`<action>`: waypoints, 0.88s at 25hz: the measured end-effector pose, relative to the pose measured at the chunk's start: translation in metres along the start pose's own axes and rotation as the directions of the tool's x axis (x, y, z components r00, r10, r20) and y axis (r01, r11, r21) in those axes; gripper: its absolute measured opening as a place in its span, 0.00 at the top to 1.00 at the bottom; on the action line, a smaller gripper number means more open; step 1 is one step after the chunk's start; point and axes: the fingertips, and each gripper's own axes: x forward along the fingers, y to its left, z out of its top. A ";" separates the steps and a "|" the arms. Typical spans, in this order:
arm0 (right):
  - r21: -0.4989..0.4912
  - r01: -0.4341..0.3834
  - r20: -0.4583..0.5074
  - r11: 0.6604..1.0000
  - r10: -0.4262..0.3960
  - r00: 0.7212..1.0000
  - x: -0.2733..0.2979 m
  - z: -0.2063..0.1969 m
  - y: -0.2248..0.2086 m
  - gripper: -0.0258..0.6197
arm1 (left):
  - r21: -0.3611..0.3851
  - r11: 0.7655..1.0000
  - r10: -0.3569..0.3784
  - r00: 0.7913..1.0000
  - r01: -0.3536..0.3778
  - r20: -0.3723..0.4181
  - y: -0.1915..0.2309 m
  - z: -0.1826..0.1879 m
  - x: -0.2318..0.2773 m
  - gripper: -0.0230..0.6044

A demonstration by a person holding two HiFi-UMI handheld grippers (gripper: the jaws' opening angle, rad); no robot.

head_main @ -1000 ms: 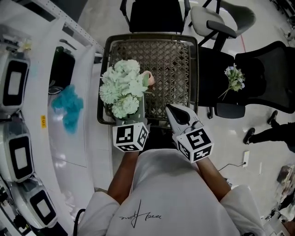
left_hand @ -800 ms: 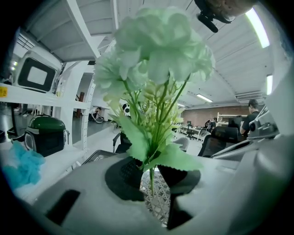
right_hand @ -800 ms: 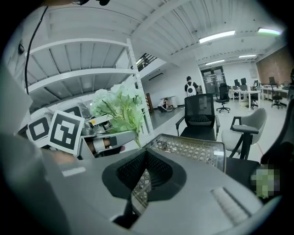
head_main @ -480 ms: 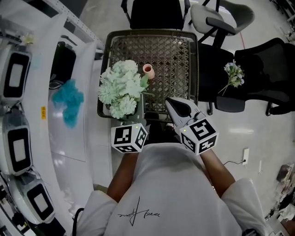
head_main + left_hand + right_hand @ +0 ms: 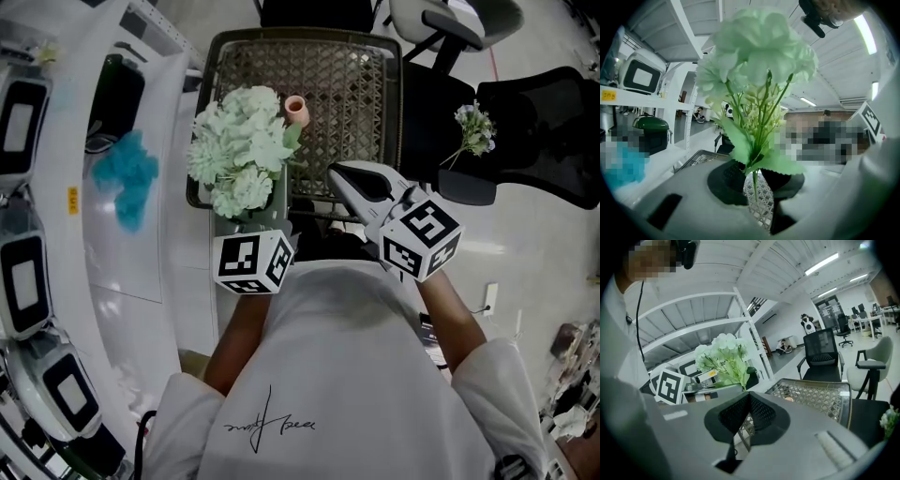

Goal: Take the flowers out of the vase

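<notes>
A bunch of pale green flowers (image 5: pixel 239 155) hangs over the left edge of the wire-mesh table (image 5: pixel 352 80). My left gripper (image 5: pixel 754 177) is shut on its thin stems (image 5: pixel 754 185), with the blooms (image 5: pixel 757 44) upright above the jaws. In the head view the fingertips are hidden under the blooms; only the marker cube (image 5: pixel 251 262) shows. The small pink vase (image 5: pixel 296 110) stands empty on the table, just right of the blooms. My right gripper (image 5: pixel 349 180) hovers at the table's near edge, shut with nothing in it (image 5: pixel 749 398).
White shelving with machines and a teal cloth (image 5: pixel 127 173) runs along the left. Black office chairs stand beyond and right of the table; a second small flower sprig (image 5: pixel 473 131) lies on the right chair. The person's torso fills the lower head view.
The flower bunch has moved left with my left gripper and now stands apart from the vase, whose mouth is fully in sight. My right gripper has risen a little.
</notes>
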 end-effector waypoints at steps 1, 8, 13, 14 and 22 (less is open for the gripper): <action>-0.011 -0.009 -0.007 1.000 0.009 1.000 0.000 0.001 0.001 0.95 | 0.003 1.000 0.000 1.000 0.000 -0.005 -0.001 0.000 -0.001 0.83; -0.047 -0.052 -0.038 0.998 0.050 0.998 -0.009 0.002 -0.003 0.95 | 0.019 1.000 -0.024 1.000 0.024 -0.012 -0.021 0.001 0.006 0.83; -0.054 -0.073 -0.047 0.996 0.070 0.996 -0.015 0.005 -0.007 0.95 | 0.023 0.999 -0.023 1.000 0.023 -0.007 -0.031 0.005 0.010 0.83; -0.056 -0.077 -0.047 0.995 0.074 0.996 -0.016 0.006 -0.008 0.95 | 0.025 0.999 -0.021 1.000 0.021 -0.005 -0.033 0.006 0.010 0.83; -0.074 -0.092 -0.052 0.993 0.089 0.995 -0.013 0.010 -0.006 0.95 | 0.031 0.999 -0.006 1.000 0.006 0.006 -0.027 0.010 0.007 0.83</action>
